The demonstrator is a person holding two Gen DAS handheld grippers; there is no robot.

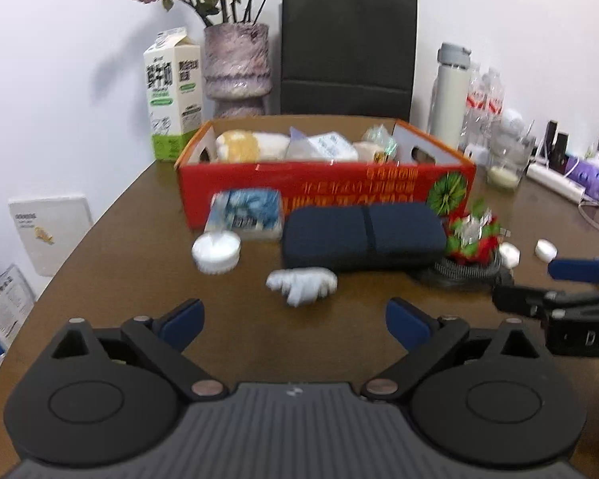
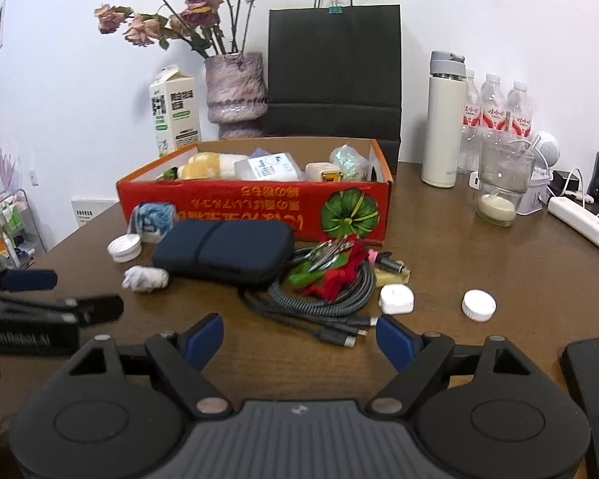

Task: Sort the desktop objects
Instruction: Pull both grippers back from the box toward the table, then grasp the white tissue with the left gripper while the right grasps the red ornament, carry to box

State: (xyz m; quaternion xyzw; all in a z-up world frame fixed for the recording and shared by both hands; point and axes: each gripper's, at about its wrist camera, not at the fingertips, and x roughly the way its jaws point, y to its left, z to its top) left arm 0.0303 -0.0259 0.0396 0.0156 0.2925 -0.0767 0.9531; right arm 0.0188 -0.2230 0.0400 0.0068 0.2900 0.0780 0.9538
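A red cardboard box (image 1: 323,195) (image 2: 255,209) holding several items stands mid-table. In front of it lie a dark blue pouch (image 1: 363,235) (image 2: 225,249), a blue-white packet (image 1: 245,213) (image 2: 151,215), a white lid (image 1: 215,250) (image 2: 124,248), a crumpled white tissue (image 1: 302,283) (image 2: 144,278), a red-green ornament (image 1: 473,237) (image 2: 331,269) on a coiled grey cable (image 2: 319,303), a small white case (image 2: 396,298) and a white cap (image 2: 478,305) (image 1: 546,248). My left gripper (image 1: 293,319) stands open just short of the tissue. My right gripper (image 2: 299,339) stands open near the cable's plugs. Both are empty.
A milk carton (image 1: 173,95), a vase of dried roses (image 1: 235,68) and a black paper bag (image 1: 347,52) line the wall. A white flask (image 2: 445,119), water bottles (image 2: 495,107), a glass (image 2: 501,187) and a power strip (image 2: 583,221) stand at the right. A black object (image 2: 595,391) lies near right.
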